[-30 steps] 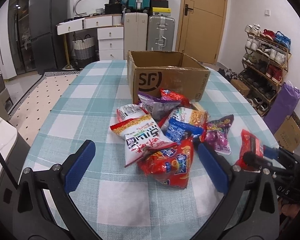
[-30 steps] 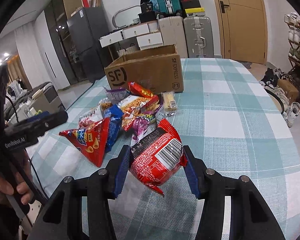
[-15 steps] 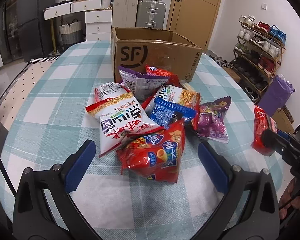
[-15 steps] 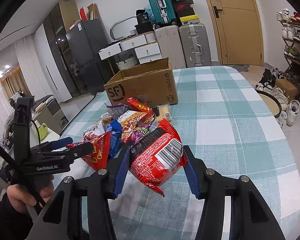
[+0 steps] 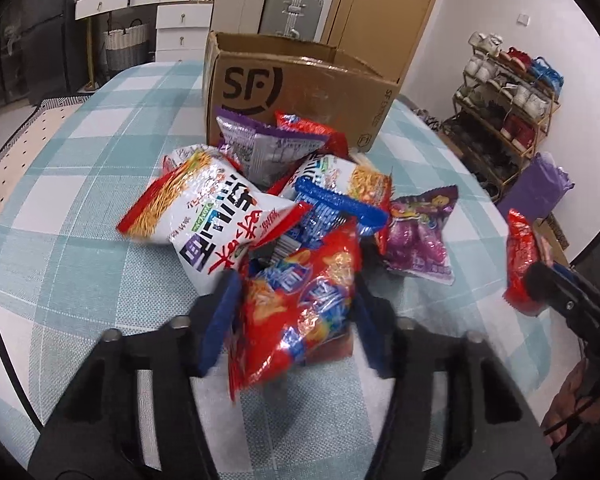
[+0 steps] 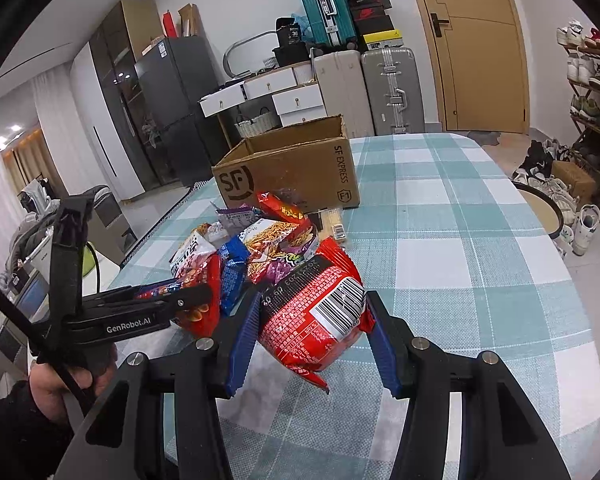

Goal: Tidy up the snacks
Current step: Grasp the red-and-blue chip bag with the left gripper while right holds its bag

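Both jaws are clamped on snacks: the left gripper [image 5: 296,320] squeezes a red chip bag [image 5: 300,304] at the near edge of the snack pile [image 5: 268,200], while the right gripper [image 6: 310,340] holds a red barcode packet [image 6: 316,320] above the checked tablecloth [image 6: 460,260]. Behind the pile stands the open cardboard box [image 5: 300,92].

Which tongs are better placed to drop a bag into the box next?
Right, probably. The right tongs hold a red bag clear of the pile, with open table toward the box. The left tongs grip a bag at the pile's near edge.
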Available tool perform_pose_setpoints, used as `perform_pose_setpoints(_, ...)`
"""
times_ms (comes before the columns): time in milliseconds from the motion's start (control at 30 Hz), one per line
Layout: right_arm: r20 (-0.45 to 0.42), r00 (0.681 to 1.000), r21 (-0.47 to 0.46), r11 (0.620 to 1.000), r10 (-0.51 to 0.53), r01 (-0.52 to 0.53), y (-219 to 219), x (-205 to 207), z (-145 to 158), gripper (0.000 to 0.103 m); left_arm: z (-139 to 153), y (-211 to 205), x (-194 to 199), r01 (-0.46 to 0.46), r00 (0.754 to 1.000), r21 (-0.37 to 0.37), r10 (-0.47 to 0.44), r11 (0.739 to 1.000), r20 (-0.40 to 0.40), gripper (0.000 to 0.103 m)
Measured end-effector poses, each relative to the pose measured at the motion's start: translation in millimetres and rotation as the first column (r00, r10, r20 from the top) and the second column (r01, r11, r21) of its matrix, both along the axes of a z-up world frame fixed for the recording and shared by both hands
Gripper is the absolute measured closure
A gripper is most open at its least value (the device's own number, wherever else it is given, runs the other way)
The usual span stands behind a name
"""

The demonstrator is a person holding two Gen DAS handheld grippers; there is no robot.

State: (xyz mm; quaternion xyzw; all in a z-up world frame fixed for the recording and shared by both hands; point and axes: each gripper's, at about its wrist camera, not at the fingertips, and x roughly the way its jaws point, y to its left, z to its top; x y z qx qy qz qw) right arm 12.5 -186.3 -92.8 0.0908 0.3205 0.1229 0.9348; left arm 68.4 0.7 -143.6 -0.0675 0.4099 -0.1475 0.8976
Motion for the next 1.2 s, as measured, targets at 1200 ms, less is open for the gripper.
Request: perform_pose_setpoints(1200, 0.009, 1.000, 0.017, 1.000, 0.002, -0.002, -1.2, -2.5, 4.4, 0.051, -5.1, -4.1, -24.2, 0.057, 0.998, -0.006, -0.057, 0.998, -0.014, 0.055)
